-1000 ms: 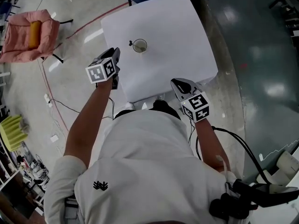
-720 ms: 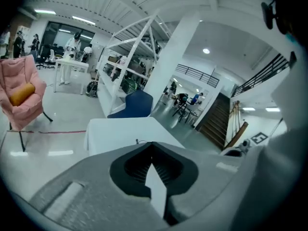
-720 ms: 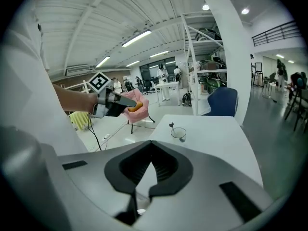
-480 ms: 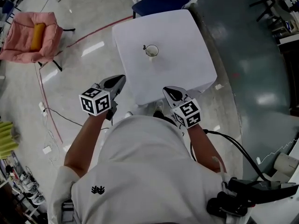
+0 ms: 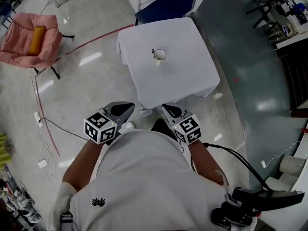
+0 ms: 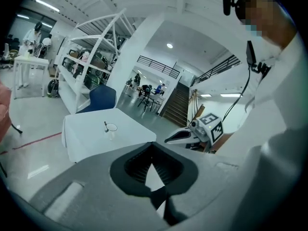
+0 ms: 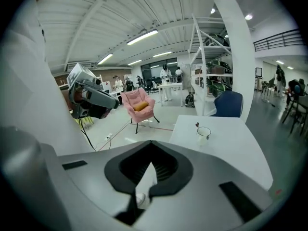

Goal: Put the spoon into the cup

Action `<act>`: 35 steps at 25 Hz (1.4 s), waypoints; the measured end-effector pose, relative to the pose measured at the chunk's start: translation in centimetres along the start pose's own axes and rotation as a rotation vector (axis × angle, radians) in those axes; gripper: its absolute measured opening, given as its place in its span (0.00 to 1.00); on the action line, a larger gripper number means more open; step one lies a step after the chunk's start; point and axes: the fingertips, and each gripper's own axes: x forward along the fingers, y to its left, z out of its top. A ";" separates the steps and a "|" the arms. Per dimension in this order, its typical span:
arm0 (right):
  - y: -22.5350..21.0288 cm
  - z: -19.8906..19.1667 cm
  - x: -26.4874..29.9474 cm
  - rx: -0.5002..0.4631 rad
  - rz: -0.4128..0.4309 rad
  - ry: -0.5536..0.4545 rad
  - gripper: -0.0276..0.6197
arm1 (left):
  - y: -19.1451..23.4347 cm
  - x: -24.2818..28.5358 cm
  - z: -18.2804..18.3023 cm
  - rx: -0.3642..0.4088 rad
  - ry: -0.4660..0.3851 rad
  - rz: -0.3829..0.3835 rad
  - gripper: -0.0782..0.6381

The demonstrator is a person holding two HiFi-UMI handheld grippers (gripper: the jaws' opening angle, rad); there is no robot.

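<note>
Spoon [image 5: 153,51] stands in the cup [image 5: 160,55]: only its dark handle end shows above the rim, on the side toward the left. The cup sits alone near the middle of the white-clothed surface [image 5: 192,69], so the task looks done. Judging by its thin handle, the spoon should be light, stiff and somewhat slippery. If it needed shifting, the exposed handle end is the only place to take it. The small pale cup looks light enough to tip under a sideways pull.

From the head view, the left gripper [image 5: 129,106] and right gripper [image 5: 165,108] are drawn in by the person's torso, well apart from the surface. Each gripper view shows what the head view cannot: jaws closed to a thin sliver with nothing between them. These views also give the cup side-on, with the handle rising over its rim. Only the right gripper view shows the pink armchair [image 7: 140,106] at floor level.
</note>
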 end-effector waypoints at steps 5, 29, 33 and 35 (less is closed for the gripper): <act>3.2 -0.7 -0.6 0.018 -0.023 0.004 0.06 | -1.0 -2.6 -1.1 0.042 -0.001 -0.012 0.12; 9.8 -0.5 0.4 -0.024 -0.027 0.006 0.05 | -1.6 -7.8 -3.7 0.072 -0.018 -0.023 0.12; 10.0 -0.2 0.9 -0.032 -0.021 0.007 0.05 | -1.2 -8.0 -3.9 0.068 -0.014 -0.021 0.12; 10.1 0.0 1.1 -0.036 -0.018 0.009 0.05 | -1.0 -8.1 -3.8 0.065 -0.014 -0.020 0.12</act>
